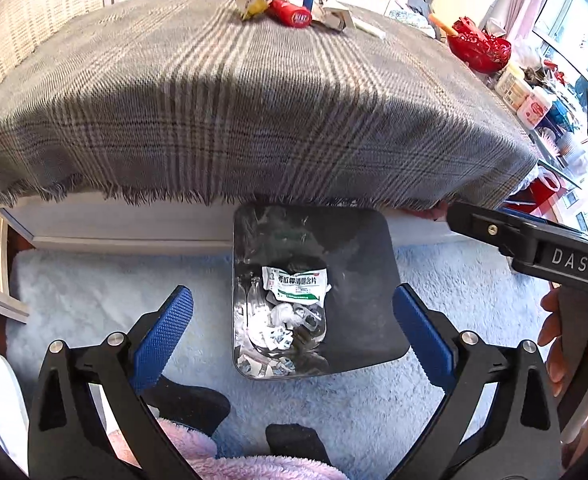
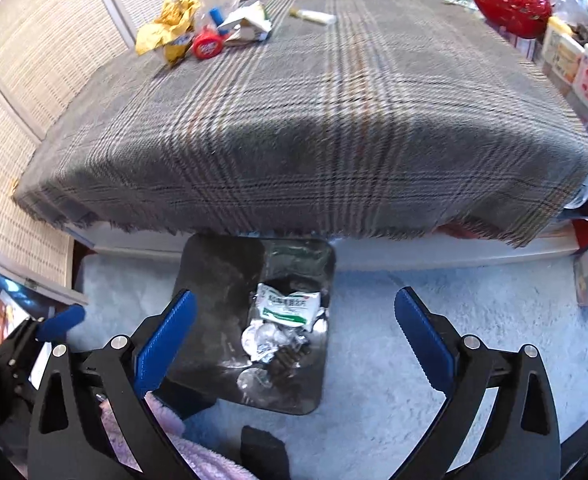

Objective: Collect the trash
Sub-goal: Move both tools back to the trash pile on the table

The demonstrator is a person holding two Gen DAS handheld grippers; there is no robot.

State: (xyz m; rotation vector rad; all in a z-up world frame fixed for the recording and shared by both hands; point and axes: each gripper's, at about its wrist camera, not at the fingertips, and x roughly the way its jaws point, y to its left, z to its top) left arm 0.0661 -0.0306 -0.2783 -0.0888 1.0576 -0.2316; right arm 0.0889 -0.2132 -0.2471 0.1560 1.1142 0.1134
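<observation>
Trash bin (image 1: 367, 280) on the carpet already holds a medicine packet (image 1: 295, 283), while yellow wrappers (image 2: 170, 26) and a red tube (image 2: 208, 45) remain on the counter (image 2: 294, 120); both grippers' jaws wide open, empty.

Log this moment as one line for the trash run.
left gripper open, empty | right gripper open, empty | both over bin | white packet in bin | yellow wrapper, red cap on table
</observation>
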